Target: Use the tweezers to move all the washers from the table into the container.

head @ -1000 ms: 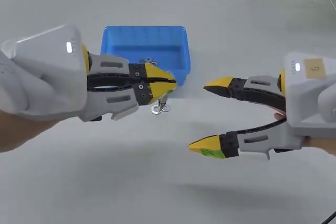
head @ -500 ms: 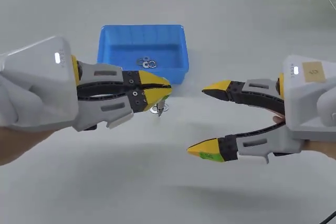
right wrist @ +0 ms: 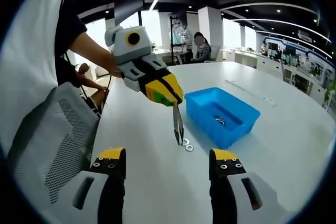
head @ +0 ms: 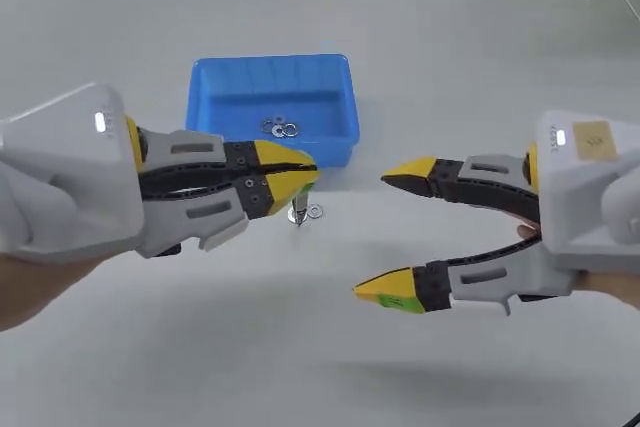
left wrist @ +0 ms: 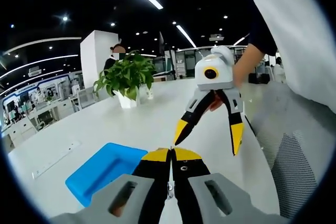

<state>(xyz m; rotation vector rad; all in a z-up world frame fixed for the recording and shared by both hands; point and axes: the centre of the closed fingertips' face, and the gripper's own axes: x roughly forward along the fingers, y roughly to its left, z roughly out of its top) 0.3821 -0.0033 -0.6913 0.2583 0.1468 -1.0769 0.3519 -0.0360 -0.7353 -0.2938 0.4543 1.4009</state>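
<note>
Left gripper [head: 308, 173] is seen closed on the tweezers [right wrist: 178, 123], whose tips are pointed down beside two washers [right wrist: 187, 145] on the table [head: 300, 347], near the blue container [head: 270, 75]. Right gripper [head: 372, 234] is spread wide, well apart.

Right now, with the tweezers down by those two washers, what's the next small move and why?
Probably nip the nearer washer with the tweezers held in the left gripper: their tips sit right at it on the table, beside the blue container.
</note>
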